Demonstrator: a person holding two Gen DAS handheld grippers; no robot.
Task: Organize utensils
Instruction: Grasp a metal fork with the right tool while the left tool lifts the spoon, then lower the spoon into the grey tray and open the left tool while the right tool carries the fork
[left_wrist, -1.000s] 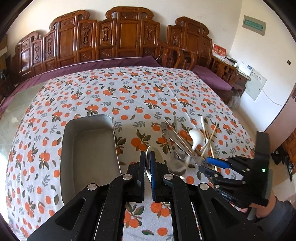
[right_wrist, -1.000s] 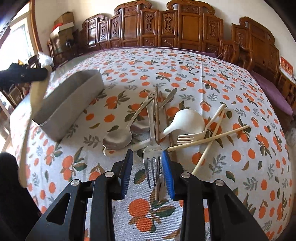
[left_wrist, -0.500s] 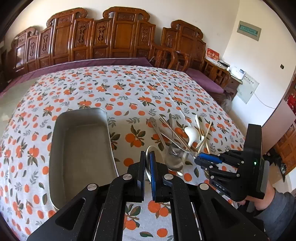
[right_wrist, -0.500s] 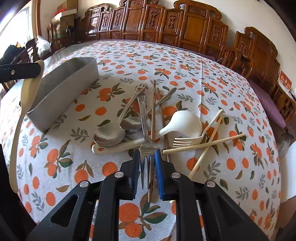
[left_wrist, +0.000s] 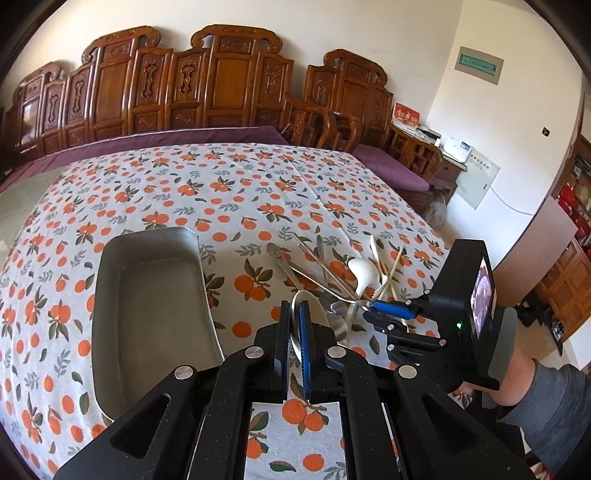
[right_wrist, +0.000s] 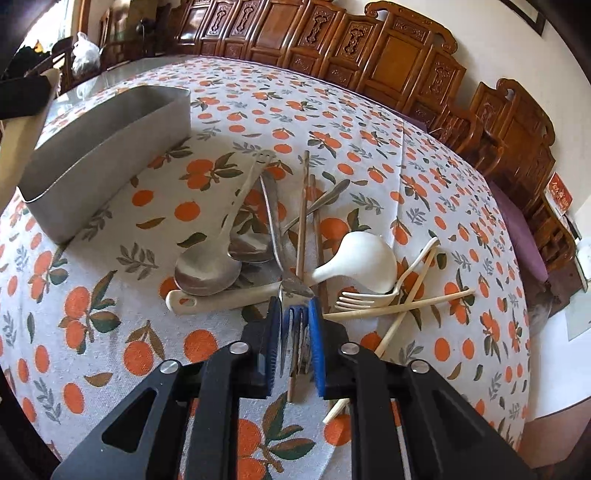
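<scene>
My right gripper is shut on the tines of a metal fork, whose handle runs away over the utensil pile. In the left wrist view that gripper sits at the near edge of the pile, with the fork slanting out of it. My left gripper is shut on a cream spoon, hovering between the steel tray and the pile. In the right wrist view the tray stands at the upper left and the cream spoon hangs at the left edge.
The pile on the orange-print tablecloth holds two metal spoons, a white soup spoon, a cream fork, pale chopsticks, brown chopsticks and a cream handle. Carved wooden chairs line the far side.
The right gripper's jaws have closed from wide apart onto the fork's tines, and it has rolled a little. The left gripper still holds the cream spoon, tilted slightly.
</scene>
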